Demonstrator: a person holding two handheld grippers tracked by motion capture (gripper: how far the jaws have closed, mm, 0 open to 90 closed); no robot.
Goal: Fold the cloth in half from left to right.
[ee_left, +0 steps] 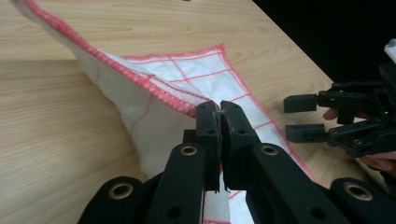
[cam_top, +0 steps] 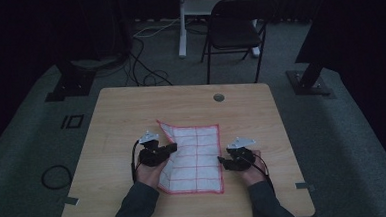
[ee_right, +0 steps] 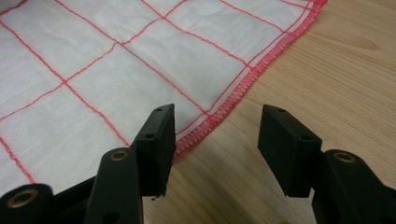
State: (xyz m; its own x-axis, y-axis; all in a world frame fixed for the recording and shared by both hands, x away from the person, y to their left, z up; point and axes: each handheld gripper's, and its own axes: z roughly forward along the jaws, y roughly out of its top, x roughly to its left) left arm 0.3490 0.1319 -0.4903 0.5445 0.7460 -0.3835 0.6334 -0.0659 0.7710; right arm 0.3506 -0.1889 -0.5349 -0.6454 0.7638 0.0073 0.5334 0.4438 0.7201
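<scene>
Looking down, high view: a wooden table [cam_top: 131, 106] carries a white cloth [cam_top: 196, 158] with a red grid and red hem, lying near the person's edge, between the two hands.
Cloth shape, high view: its left edge is pulled up and folded inward; the other sides lie flat on the wood.
Left gripper, high view: the left gripper [cam_top: 169, 149] sits at the cloth's lifted left edge, held in the left hand [cam_top: 149, 172].
Right gripper, high view: the right gripper [cam_top: 222, 161] sits at the cloth's right hem, low against the table, held in the right hand [cam_top: 252, 173].
Background, high view: a black chair [cam_top: 237, 28] stands beyond the far side of the table, and cables [cam_top: 146, 73] trail over the grey floor.
Left gripper view: the jaws are clenched on the red hem of the cloth, a strip of white fabric pinched between the pads; the cloth rises off the table in a tented fold toward the upper left.
Other tool, left gripper view: the right gripper appears at the right edge with its jaws parted.
Right gripper view: the jaws stand released and apart, nothing between them; the left jaw overlaps the red hem, the right jaw is over bare wood just beside the cloth.
</scene>
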